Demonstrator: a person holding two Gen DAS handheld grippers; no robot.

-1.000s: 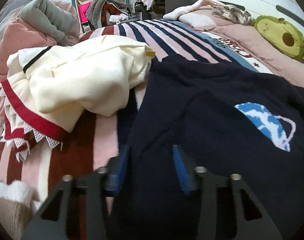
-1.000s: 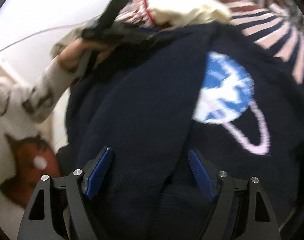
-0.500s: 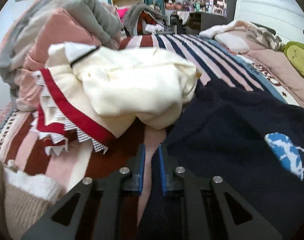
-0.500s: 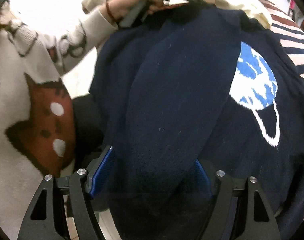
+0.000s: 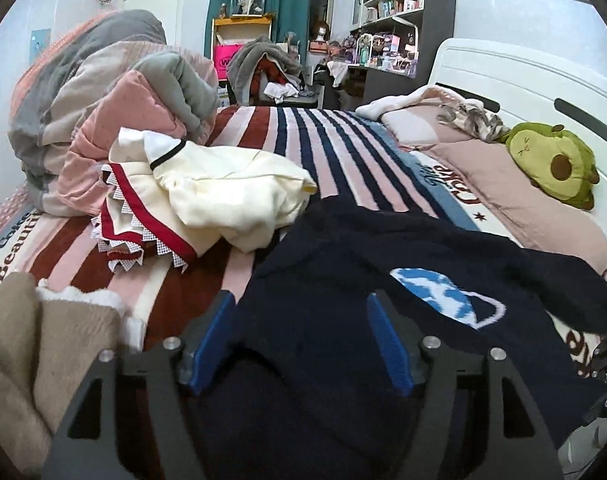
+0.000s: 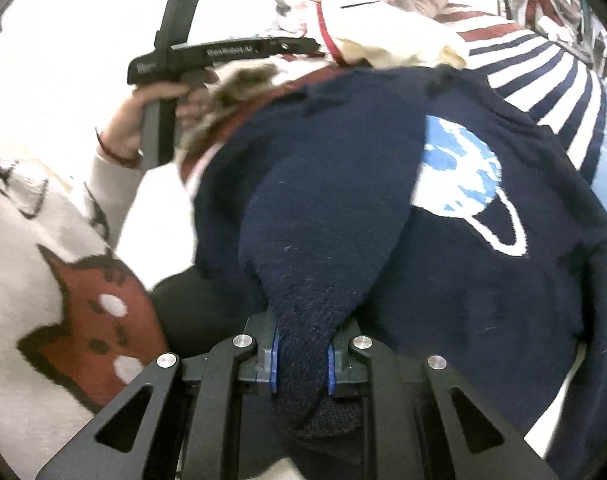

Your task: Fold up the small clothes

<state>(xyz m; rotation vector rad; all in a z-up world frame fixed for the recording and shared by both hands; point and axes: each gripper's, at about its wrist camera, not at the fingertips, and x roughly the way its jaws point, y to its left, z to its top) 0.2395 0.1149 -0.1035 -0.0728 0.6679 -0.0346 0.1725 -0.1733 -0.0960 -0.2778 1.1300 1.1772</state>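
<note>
On the left, my left claw (image 5: pixel 301 336) has just been opening and its blue pads now stand apart with nothing pinched; the near left part of the navy sweater (image 5: pixel 383 280) lies under and between them, untouched by either pad as far as I can see. That sweater, with its blue planet motif (image 6: pixel 459 160), is spread over the near end of the striped bedspread (image 5: pixel 343 140), and the cream garment with red trim (image 5: pixel 207 196) sits heaped just beyond it to the left. Further right, my right claw (image 6: pixel 302 360) has just been closing, and its pads are now pressed onto a navy sleeve (image 6: pixel 323 240), the knit bunched into a thick tongue between them. I judge I am at the sleeve fold: one side looks let go, and this sleeve is gripped ready to be carried across the body. Next I should draw it inward over the chest so it lies flat, keeping the knit from twisting, and only then let go. My left claw should stay clear of the cream heap, or hold the body down if it drags.
</note>
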